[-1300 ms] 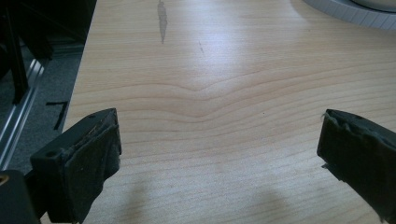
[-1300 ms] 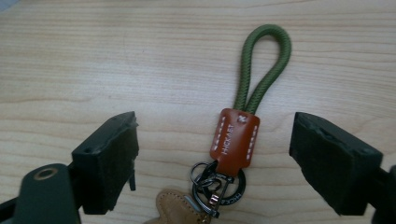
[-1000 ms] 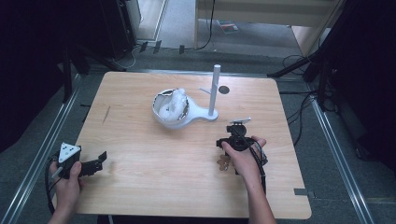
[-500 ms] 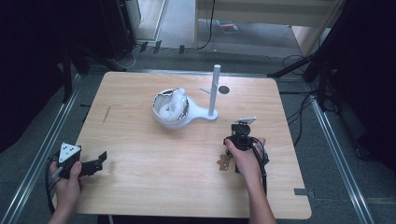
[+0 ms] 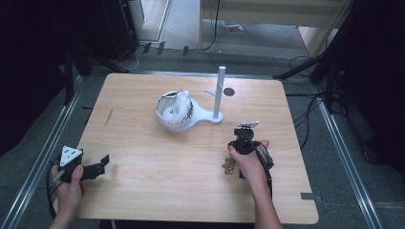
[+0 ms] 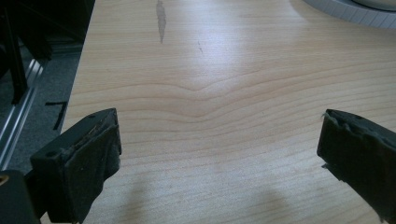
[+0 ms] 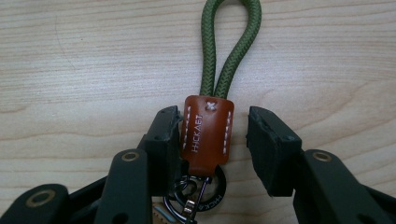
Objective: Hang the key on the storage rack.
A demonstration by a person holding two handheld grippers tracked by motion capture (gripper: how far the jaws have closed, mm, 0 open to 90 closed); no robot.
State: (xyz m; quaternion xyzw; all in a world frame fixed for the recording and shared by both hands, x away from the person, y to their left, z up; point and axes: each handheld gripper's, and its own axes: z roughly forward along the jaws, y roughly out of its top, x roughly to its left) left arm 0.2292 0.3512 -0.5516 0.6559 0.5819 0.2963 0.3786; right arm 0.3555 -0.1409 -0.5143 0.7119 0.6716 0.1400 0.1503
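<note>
A keychain lies on the wooden table, with a brown leather tab [image 7: 208,130], a green cord loop [image 7: 229,51] and a dark metal ring and clasp. My right gripper [image 7: 212,126] points down over it with the tab between the jaws. The jaws have just been closing; the left pad touches the tab and a gap remains at the right pad. From above, the keychain [image 5: 228,166] peeks out beside the right hand at the front right. My left gripper [image 5: 101,164] rests low at the table's front left, its jaws [image 6: 219,135] wide open over bare wood.
A white bowl-shaped stand [image 5: 179,112] with an upright white post [image 5: 220,90] sits in the middle back of the table [image 5: 143,191]. A small dark disc [image 5: 229,91] lies behind the post. Metal rails run along both sides of the table.
</note>
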